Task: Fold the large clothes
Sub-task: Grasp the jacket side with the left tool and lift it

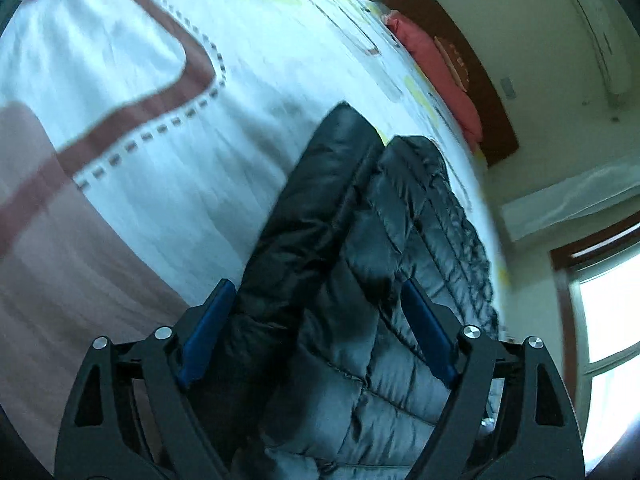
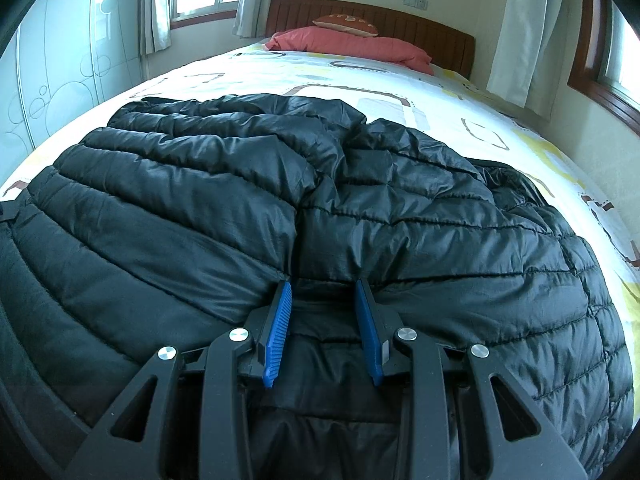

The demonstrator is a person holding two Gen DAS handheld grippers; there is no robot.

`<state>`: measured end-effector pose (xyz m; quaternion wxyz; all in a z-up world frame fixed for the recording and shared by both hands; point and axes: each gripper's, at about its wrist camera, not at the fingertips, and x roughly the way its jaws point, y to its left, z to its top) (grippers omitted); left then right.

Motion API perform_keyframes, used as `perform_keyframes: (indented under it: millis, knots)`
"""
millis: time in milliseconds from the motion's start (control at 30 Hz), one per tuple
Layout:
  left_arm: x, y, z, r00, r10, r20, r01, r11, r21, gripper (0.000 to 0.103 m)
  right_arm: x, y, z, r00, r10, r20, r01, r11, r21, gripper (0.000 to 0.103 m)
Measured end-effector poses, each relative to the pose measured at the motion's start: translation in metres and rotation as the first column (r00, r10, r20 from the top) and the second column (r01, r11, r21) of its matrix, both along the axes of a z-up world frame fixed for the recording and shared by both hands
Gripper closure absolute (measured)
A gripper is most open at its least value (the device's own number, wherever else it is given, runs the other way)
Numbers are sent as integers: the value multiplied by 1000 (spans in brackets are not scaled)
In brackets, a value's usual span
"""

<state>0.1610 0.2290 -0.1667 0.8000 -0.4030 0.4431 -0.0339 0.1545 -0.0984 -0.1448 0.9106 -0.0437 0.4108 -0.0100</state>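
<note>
One black quilted puffer jacket (image 2: 360, 208) lies spread on the bed (image 2: 460, 92), shiny fabric, horizontal stitch channels, crumpled toward the far end. Right gripper (image 2: 324, 296): jaws spread, blue pads down on the jacket's near part, a seam running forward from the left pad; fabric sits between and under the jaws, not pinched. Left gripper (image 1: 316, 312): jaws spread wide, view blurred and tilted; a bulky fold of the jacket (image 1: 360, 260) fills the gap between the pads and extends ahead of them; cannot tell whether the pads touch it. Bare patterned sheet lies left of the left jaws and beyond and right of the right jaws. Pink pillow (image 2: 360, 46) and wooden headboard (image 2: 420, 28) sit well ahead of the right jaws.
</note>
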Motion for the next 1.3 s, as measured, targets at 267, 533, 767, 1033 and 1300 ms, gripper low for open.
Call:
perform_keyframes:
  millis: [267,533,767,1033,1300]
  knots:
    - [25,-8,-14,998,-59,-5,59,997,-53,17,0,0,0,1000,0,1,0,1000,-2,69]
    - [38,-31,-3,988,-151,32,152,988,-40,24,0,0,0,1000,-1,1,1,1000,1,69]
    - [36,-36,-7,989,-138,52,136,990,38,47,0,1,0,1000,-1,2,1,1000,-2,69]
    - [23,-52,34,981,-154,121,135,979,151,73,1,1,3,1000,0,2,0,1000,-9,69]
    - [5,-85,96,959,-198,203,150,962,229,78,-13,-49,36,999,-49,21,48,998,27,66]
